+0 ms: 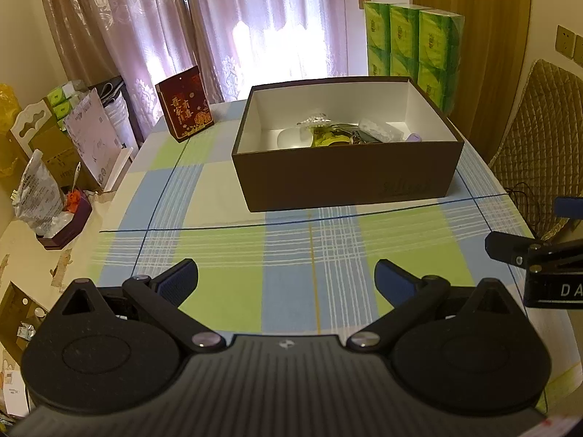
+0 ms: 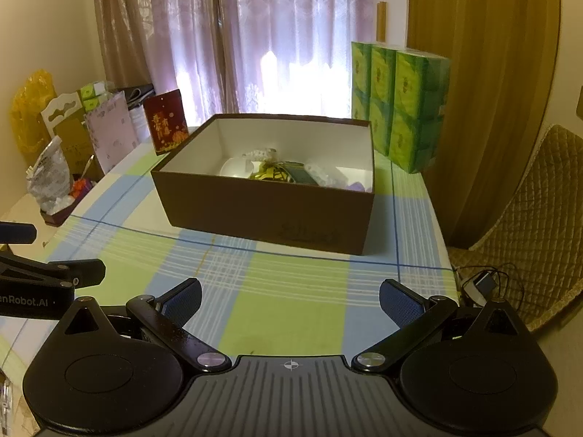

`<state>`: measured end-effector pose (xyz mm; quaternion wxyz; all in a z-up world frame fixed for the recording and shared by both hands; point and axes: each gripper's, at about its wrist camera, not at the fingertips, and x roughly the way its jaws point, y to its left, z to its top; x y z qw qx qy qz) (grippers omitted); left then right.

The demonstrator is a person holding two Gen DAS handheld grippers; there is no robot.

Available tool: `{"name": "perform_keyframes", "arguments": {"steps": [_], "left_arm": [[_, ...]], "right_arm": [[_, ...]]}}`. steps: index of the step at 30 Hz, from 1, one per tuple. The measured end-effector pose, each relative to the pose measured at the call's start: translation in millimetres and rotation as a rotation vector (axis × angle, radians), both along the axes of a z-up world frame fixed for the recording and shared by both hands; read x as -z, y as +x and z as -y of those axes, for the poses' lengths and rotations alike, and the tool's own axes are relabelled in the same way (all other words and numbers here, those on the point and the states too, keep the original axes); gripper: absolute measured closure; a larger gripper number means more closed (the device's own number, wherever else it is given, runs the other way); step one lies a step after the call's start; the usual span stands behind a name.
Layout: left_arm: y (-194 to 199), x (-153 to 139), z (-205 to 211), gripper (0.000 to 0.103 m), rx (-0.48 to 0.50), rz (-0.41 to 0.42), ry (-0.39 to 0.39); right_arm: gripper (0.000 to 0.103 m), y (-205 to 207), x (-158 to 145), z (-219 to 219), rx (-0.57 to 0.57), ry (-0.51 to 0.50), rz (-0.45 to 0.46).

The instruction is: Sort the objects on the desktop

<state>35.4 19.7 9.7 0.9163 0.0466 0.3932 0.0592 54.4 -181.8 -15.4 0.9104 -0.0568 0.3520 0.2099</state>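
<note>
left tongs wide, empty | right tongs wide, empty | charger cable, perhaps, right view only

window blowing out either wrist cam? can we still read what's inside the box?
Left wrist: window behind the curtain clips to white, box front wall falls dark, contents visible but small and muddled; straight cloth lines bow from fisheye. Right wrist: same blown window, contents dim and soft, overall yellowish cast.
</note>
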Motion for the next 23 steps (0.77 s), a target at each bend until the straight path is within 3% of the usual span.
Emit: {"name": "perform_keyframes", "arguments": {"steps": [23], "left_arm": [[17.0,3.6,8.7,0.001,0.008,0.015,0.027]], "right_arm": [[0.002,12.5,10.7,3.3,0.007,-0.034,-0.007]]}}
